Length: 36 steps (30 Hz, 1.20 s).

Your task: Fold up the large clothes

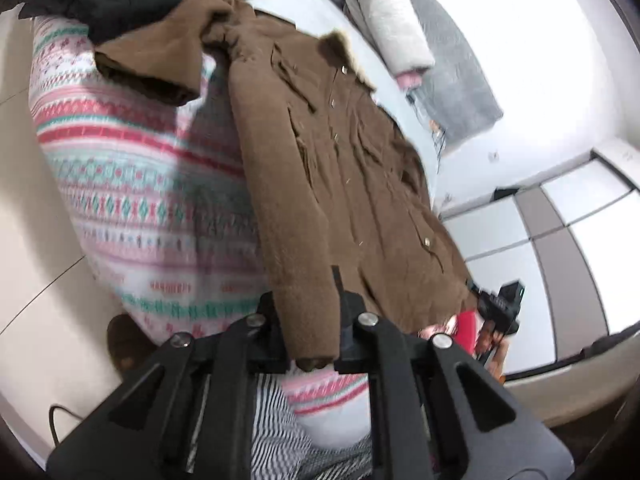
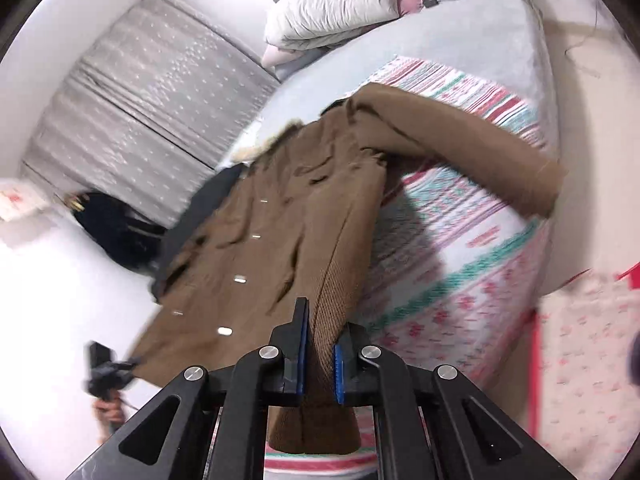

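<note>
Bed with patterned blanket (image 1: 132,168); brown coat (image 1: 340,168) hangs off its near edge, both my grippers, left gripper (image 1: 308,320) and right gripper (image 2: 320,344), clamped on hem. Pull evenly, keep it taut.

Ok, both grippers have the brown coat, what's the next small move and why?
Probably swing both grippers across to fold that side over the buttons: the left gripper and right gripper each clamp the coat edge, lifted off the blanket.

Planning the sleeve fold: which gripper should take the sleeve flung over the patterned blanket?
Right gripper, probably: the sleeve lies on its side of the brown coat; left gripper clamps the far hem corner.
</note>
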Motion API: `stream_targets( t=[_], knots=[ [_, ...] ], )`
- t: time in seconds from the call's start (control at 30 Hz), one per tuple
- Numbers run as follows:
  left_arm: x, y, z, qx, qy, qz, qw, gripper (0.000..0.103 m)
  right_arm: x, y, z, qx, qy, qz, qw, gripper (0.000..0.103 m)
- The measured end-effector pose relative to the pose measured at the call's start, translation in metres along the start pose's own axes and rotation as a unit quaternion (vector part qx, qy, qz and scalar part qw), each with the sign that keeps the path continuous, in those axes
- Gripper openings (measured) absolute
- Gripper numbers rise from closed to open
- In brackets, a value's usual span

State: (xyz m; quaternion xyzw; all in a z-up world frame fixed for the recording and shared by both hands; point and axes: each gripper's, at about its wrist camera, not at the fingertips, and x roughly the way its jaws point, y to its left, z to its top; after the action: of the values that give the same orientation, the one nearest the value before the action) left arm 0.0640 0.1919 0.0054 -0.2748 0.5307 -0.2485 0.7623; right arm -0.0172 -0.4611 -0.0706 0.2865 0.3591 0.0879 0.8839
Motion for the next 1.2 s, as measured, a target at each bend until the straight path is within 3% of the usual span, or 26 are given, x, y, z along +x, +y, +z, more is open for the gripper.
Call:
stream_targets(
  t=[0.07,0.17,0.23,0.33,0.43,0.5,0.53,0.73,0.83,0.87,1.0,1.2],
  knots=[
    [0.012,0.013,-0.017,0.0,0.033,0.03,0.999,0.015,0.0,-0.015,-0.005,0.009,0.018,-0.029,0.999,0.009],
    [0.046,0.048,-0.033,-0.008,0.084,0.116,0.9896,0.017,0.03,-0.047,-0.023,0.028,0.075,-0.098,0.992,0.009],
    [0.066,0.064,-0.036,-0.017,0.106,0.124,0.9864,0.018,0.054,-0.062,-0.036,0.037,0.109,-0.128,0.985,0.011],
    [0.066,0.056,-0.03,0.004,0.113,0.143,0.9833,0.024,0.083,-0.075,-0.047,0.052,0.131,-0.139,0.98,0.017],
    [0.058,0.035,-0.024,0.069,0.098,0.208,0.9707,0.039,0.081,-0.062,-0.04,0.026,0.135,-0.174,0.975,0.033],
    [0.045,0.025,-0.018,0.081,0.082,0.233,0.9656,0.059,0.075,-0.051,-0.032,-0.005,0.136,-0.211,0.968,0.046],
    [0.038,0.018,-0.01,0.08,0.071,0.24,0.965,0.062,0.071,-0.048,-0.029,-0.014,0.132,-0.225,0.965,0.051],
    [0.016,-0.028,0.046,0.122,0.011,0.268,0.9555,0.068,0.058,-0.017,0.009,-0.027,0.112,-0.212,0.97,0.057],
    [0.016,-0.068,0.085,0.174,-0.029,0.248,0.9527,0.076,0.059,0.021,0.043,-0.053,0.097,-0.201,0.973,0.06],
    [0.019,-0.083,0.101,0.191,-0.04,0.239,0.951,0.083,0.061,0.03,0.049,-0.061,0.093,-0.198,0.974,0.062],
    [0.059,-0.132,0.17,0.241,-0.065,0.243,0.9374,0.088,0.079,0.076,0.1,-0.096,0.065,-0.16,0.98,0.074],
    [0.141,-0.164,0.289,0.222,-0.068,0.239,0.943,0.088,0.153,0.136,0.18,-0.141,0.068,-0.156,0.975,0.079]
  ],
)
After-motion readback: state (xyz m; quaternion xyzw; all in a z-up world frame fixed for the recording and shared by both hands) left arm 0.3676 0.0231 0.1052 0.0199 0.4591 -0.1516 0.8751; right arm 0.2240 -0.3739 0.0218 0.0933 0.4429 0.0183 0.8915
